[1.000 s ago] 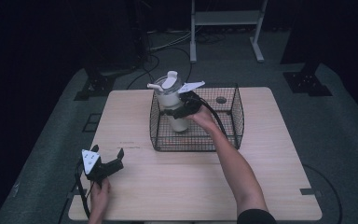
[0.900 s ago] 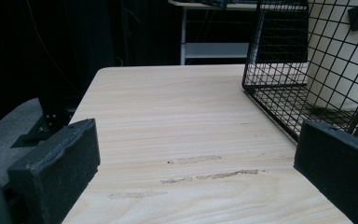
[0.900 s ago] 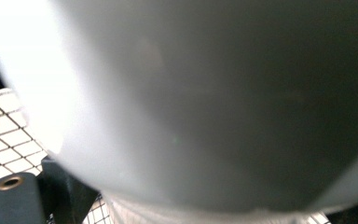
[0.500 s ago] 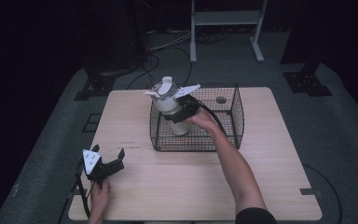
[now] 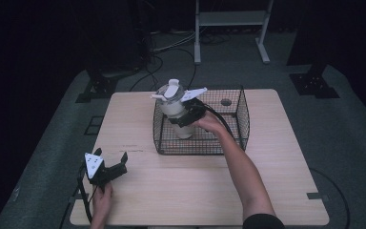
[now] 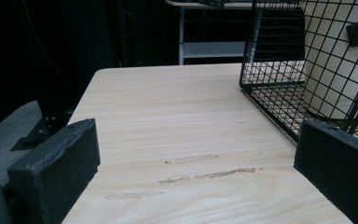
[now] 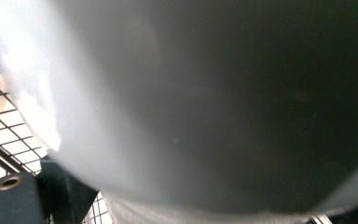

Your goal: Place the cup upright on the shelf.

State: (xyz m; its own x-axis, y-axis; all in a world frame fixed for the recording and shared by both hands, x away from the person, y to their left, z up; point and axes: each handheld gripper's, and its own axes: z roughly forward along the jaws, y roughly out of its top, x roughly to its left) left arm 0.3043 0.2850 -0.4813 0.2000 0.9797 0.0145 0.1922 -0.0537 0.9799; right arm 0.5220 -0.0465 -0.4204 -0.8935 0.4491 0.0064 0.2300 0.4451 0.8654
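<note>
Two grippers are at work, doing very different things. The right gripper [image 5: 185, 114] reaches into the black wire basket [image 5: 240, 125] in the middle of the table [image 5: 286, 157], its jaws clamped on the side of a cream-white bottle [image 5: 174, 109] with a flip-top lid; the grip sits partway up the body, probably so the bottle stays upright and balanced while it is handled. In the right gripper view the bottle's pale wall [image 7: 205, 107] sits so close to the lens that it is a blur, with basket mesh [image 7: 0, 126] showing at the lower left, which fits a firm hold on it. The bottle stands inside the basket toward its left end, its base low against the basket floor as far as the high view shows, and its top rising above the rim. The left gripper [image 5: 112, 168] rests near the table's front left corner, well apart from the basket, jaws spread wide with nothing between them; the left gripper view looks across bare wood toward the basket's corner [image 6: 279, 84] and the bottle behind the mesh [image 6: 331, 60], so this hand appears to be simply waiting out of the way. Compared with a second ago, the bottle and right gripper sit slightly lower in the basket, suggesting it is being set down, while the left gripper has not shifted.
</note>
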